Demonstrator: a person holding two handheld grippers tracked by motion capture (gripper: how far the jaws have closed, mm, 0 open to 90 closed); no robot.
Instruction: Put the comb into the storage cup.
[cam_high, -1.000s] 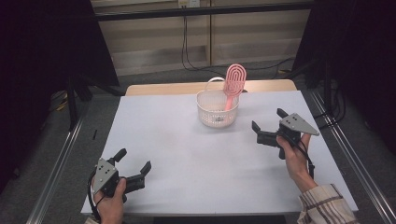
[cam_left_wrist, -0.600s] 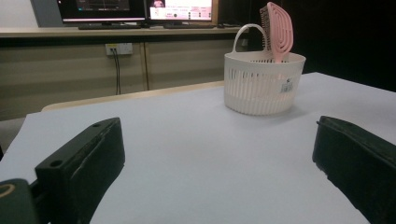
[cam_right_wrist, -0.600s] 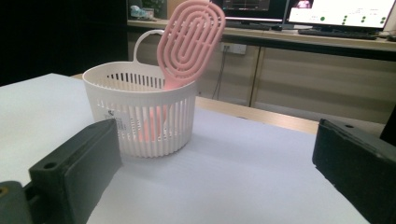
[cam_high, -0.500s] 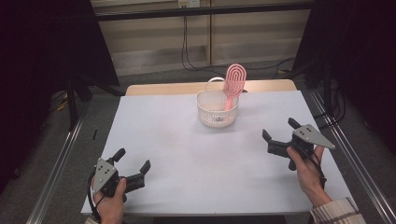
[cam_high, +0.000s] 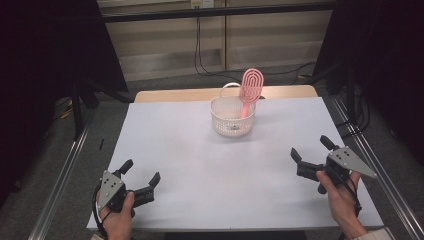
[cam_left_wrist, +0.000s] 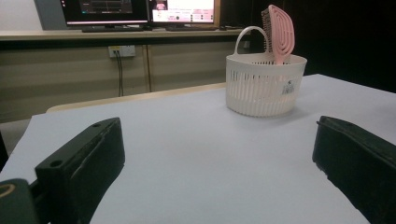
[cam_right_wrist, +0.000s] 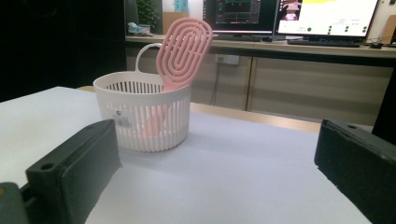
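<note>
A white slatted basket (cam_high: 232, 118) (cam_left_wrist: 264, 84) (cam_right_wrist: 144, 112) with a handle stands at the far middle of the white table (cam_high: 210, 165). A pink oval hairbrush (cam_high: 249, 90) (cam_left_wrist: 279, 32) (cam_right_wrist: 183, 49) stands upright in it, leaning on its rim. My left gripper (cam_high: 141, 175) (cam_left_wrist: 219, 158) rests open near the front left corner, held in a hand, with nothing between its jaws. My right gripper (cam_high: 310, 149) (cam_right_wrist: 219, 163) is open at the front right, also held in a hand and empty.
Beyond the table's far edge a wooden strip (cam_high: 190, 94) shows, then a wall panel with hanging cables (cam_high: 200, 45). Metal rails (cam_high: 65, 165) run along both sides of the table. Monitors (cam_right_wrist: 289, 18) stand on a shelf behind.
My right gripper has drawn back from near the basket toward the front right corner of the table. The left gripper has stayed put.
</note>
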